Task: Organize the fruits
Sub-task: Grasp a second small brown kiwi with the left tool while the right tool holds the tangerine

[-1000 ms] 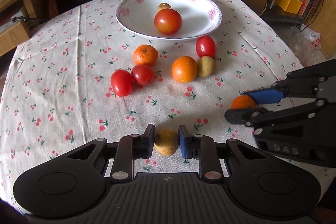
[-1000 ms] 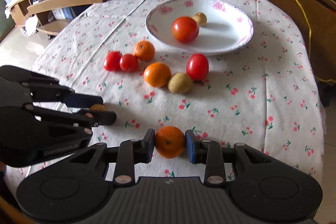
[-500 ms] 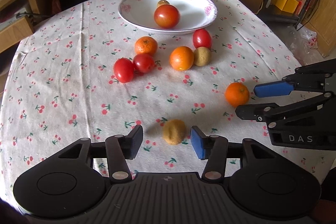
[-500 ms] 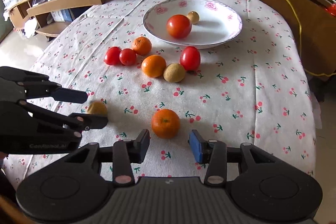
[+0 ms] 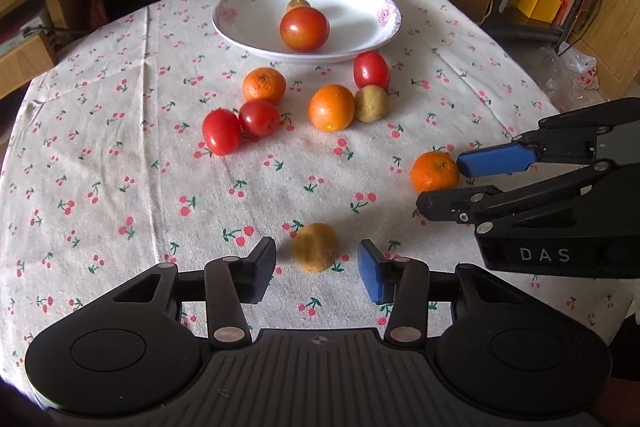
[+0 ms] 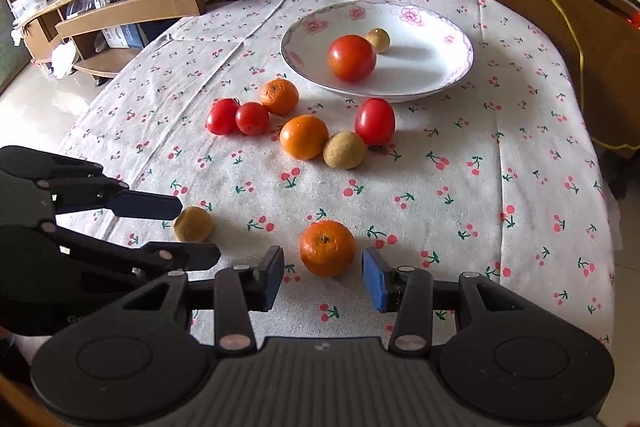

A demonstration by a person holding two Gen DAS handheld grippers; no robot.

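Two hand-held grippers, both spread wide, gripping nothing. Left hand-held gripper (image 5: 317, 267): brown longan (image 5: 314, 247) lying loose between its fingers on the tabletop (image 5: 100, 187). Right hand-held gripper (image 6: 323, 277): mandarin (image 6: 327, 247) resting free between its fingers. At 12 o'clock, scattered tomatoes and oranges; beyond them a flowered plate (image 6: 452, 67) holding one large tomato (image 6: 352, 58).

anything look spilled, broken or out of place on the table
Nothing spilled or broken. Only a tomato and a small brown fruit sit in the plate; the other fruit lie loose on the tablecloth.
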